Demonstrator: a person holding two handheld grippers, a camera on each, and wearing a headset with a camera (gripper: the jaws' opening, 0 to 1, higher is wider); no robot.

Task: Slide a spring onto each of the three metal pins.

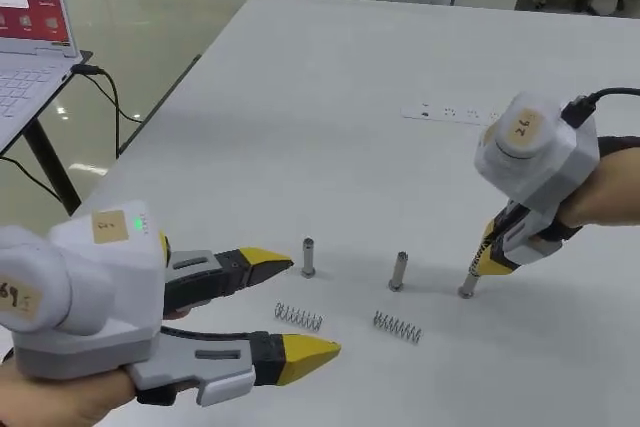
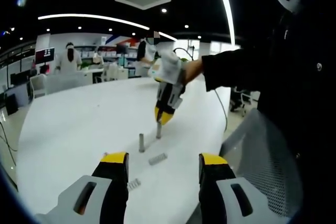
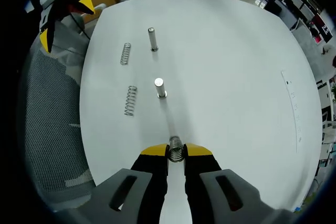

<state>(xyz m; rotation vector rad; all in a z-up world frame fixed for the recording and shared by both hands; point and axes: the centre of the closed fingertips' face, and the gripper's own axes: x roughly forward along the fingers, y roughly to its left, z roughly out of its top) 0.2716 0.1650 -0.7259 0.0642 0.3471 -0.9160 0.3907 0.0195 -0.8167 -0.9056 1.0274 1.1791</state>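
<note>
Status from my end: right gripper (image 1: 487,265) sits at the right of the head view, tips angled down onto the rightmost pin (image 1: 467,287). Its jaws are clenched on a spring (image 3: 176,150). In the right gripper view I see that spring end-on, pinched between the yellow tips at bottom centre. Can't tell how far the spring is down the pin, since the tips cover the top of it. In the left gripper view the right gripper shows at centre, tips on that pin.

My left gripper (image 1: 293,307) is at lower left of the head view, above the desk (image 1: 330,97), jaws released with a wide gap. Same in the left gripper view: two yellow tips apart at the bottom.

Other two pins stand upright with no spring on them. I see the leftmost pin (image 1: 308,257) just right of the upper left-gripper tip, and the middle pin (image 1: 399,271) between it and the rightmost. All three are roughly in a row across the lower middle of the frame.

Two loose springs lie flat on the desk, below the pin row in the head view: first loose spring (image 1: 298,317) below the leftmost pin, second loose spring (image 1: 397,326) below the middle pin. Neither touches a pin.

Off the desk at upper left I see a laptop (image 1: 25,37) on a stand. On the desk at upper right is a power strip (image 1: 450,112), well apart from the pins. Also a mesh chair back (image 3: 47,124) at left of the right gripper view.
</note>
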